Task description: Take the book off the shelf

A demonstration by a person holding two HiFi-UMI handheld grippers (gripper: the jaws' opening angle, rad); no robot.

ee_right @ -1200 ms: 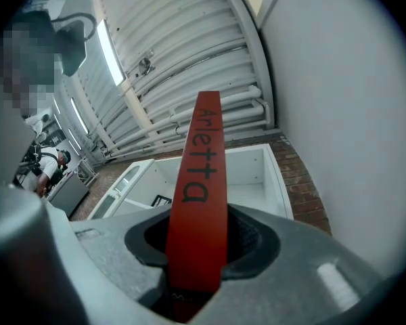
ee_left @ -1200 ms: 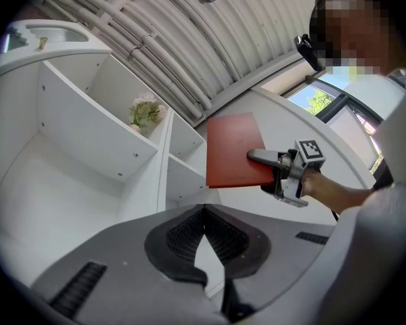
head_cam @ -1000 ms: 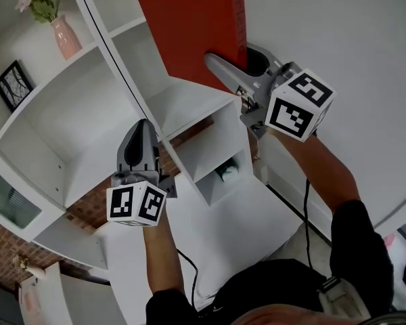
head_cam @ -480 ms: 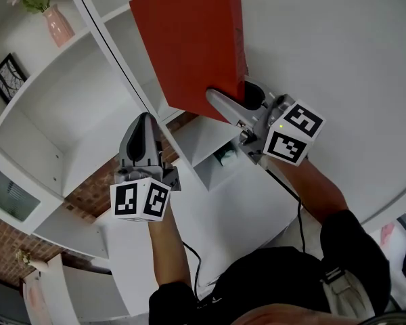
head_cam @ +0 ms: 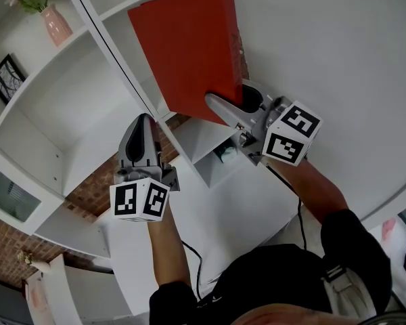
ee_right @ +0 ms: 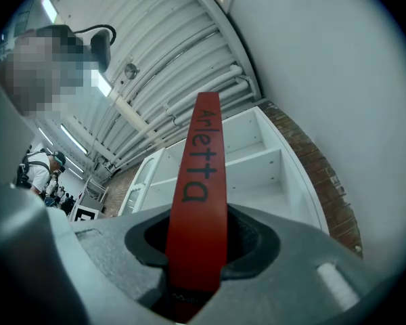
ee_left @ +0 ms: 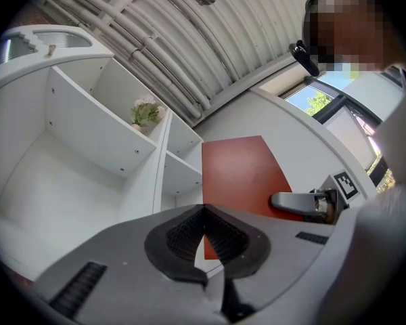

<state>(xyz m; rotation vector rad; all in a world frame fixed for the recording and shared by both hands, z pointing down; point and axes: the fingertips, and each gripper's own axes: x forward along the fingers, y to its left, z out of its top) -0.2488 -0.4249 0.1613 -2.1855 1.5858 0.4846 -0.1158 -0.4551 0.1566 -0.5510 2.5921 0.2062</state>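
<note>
White shelving [head_cam: 88, 107] stands against a brick wall under a ribbed ceiling. The red book [head_cam: 189, 53] is held in the air in front of the upper compartments, at 12 o'clock in the head view. The right gripper [head_cam: 233, 103] is clamped across the spine near its lower end. Compared with a second ago, the book is drawn lower in the frame, and the whole cover is now shown, not cut off at the top. The book is therefore judged clear of the shelf and the removal nearly complete. Its long axis runs from 6 towards 11 o'clock. The spine is turned to 3 o'clock, and the cover faces the head camera. The left gripper [head_cam: 143, 120], at 8 o'clock, is pressed together and holds nothing.
</note>
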